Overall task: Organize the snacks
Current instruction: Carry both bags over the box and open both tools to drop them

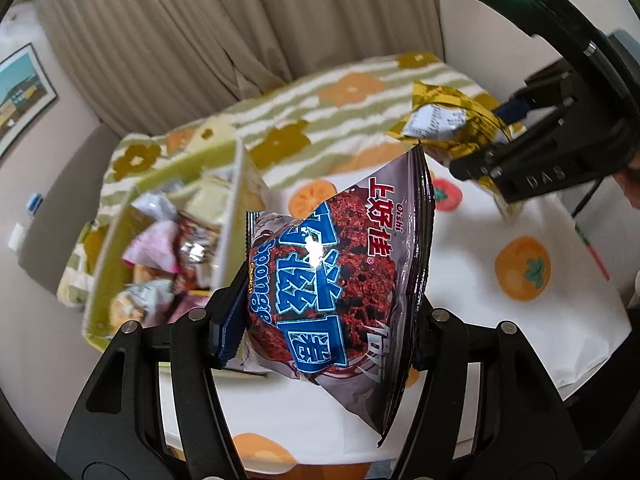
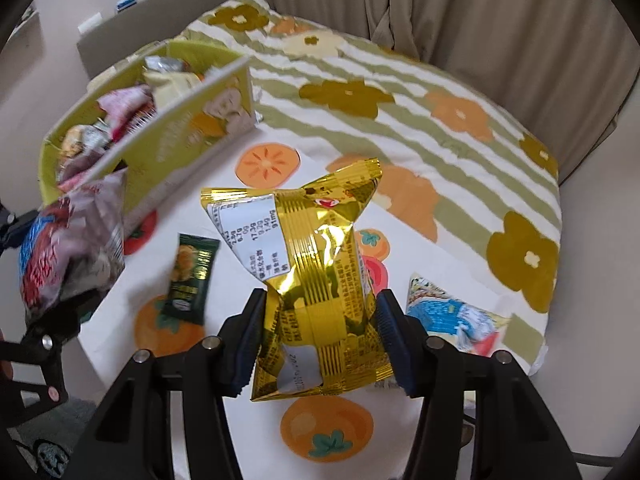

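Note:
My left gripper (image 1: pixel 324 320) is shut on a purple and blue Sponge Crunch bag (image 1: pixel 340 264), held above the table beside the green snack box (image 1: pixel 168 176). That bag (image 2: pixel 68 256) and the left gripper (image 2: pixel 56 320) also show at the left edge of the right wrist view. My right gripper (image 2: pixel 320 340) is shut on a gold foil packet (image 2: pixel 316 264), lifted off the cloth. The same gold packet (image 1: pixel 448 124) and right gripper (image 1: pixel 520 160) appear at the upper right of the left wrist view. The green box (image 2: pixel 168 148) holds several wrapped snacks.
A dark green bar wrapper (image 2: pixel 192 280) and a blue and white packet (image 2: pixel 452 316) lie on the white fruit-print cloth (image 2: pixel 256 420). A green-striped flowered blanket (image 2: pixel 400 92) covers the bed behind, with curtains (image 2: pixel 480 8) beyond. The cloth's edge runs along the near left.

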`<state>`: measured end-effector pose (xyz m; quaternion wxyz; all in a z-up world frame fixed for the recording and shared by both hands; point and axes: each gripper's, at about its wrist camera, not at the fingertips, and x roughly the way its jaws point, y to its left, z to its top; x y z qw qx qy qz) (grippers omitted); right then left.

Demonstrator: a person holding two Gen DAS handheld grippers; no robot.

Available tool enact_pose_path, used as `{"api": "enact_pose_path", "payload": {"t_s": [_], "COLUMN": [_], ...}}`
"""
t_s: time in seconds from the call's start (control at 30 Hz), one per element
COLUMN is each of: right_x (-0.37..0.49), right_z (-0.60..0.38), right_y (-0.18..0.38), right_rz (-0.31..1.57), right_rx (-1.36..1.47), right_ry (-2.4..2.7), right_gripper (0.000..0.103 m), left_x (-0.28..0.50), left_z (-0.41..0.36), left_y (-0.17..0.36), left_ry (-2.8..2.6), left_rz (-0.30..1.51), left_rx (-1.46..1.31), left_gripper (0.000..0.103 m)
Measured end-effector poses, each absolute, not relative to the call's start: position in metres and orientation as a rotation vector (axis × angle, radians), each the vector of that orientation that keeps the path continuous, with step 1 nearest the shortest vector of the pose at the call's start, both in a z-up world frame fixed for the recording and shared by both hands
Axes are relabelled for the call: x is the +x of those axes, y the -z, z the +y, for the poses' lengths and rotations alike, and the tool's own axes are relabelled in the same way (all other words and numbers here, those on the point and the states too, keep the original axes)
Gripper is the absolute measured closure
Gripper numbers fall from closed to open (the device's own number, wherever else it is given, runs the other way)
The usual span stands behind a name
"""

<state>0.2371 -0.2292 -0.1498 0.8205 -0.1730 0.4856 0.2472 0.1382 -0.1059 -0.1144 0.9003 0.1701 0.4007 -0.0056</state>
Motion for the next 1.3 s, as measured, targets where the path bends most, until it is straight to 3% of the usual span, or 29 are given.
{"api": "enact_pose_path", "payload": {"t_s": [0.53,1.03,1.13,1.17,1.23,1.3], "right_x": [0.212,0.26,0.265,0.268,0.271,0.274], "right_z": [-0.144,0.006,0.016,0.019,0.022,0.022], "right_y": [0.062,0.084,0.092,0.097,0.101,0.106], "right_rz": [0.878,0.945,0.97,0.984,1.003,1.023], "right_rx": [-0.301,-0.231,-0.22,-0.212,-0.195,-0.177], "right_ry": [-0.622,-0.608,-0.568,-0.548,-0.527,-0.505], "right_gripper": [0.054,0.056,0.056,0.056,0.056,0.056], "left_x": [0.154,0.267,0.289,0.293,0.299,0.299], "left_z": [0.023,0.17,0.178,0.178,0.178,0.183], "left_y": [0.044,0.069,0.08,0.082,0.089,0.092], "left_ry": [-0.134,-0.048,0.019,0.037,0.073,0.105], "left_rz": [0.741,0.858,0.877,0.88,0.875,0.869], "left_rx": [0.276,0.244,0.264,0.268,0.275,0.26], "left_gripper": [0.044,0.042,0.032,0.018,0.0,0.0]}}
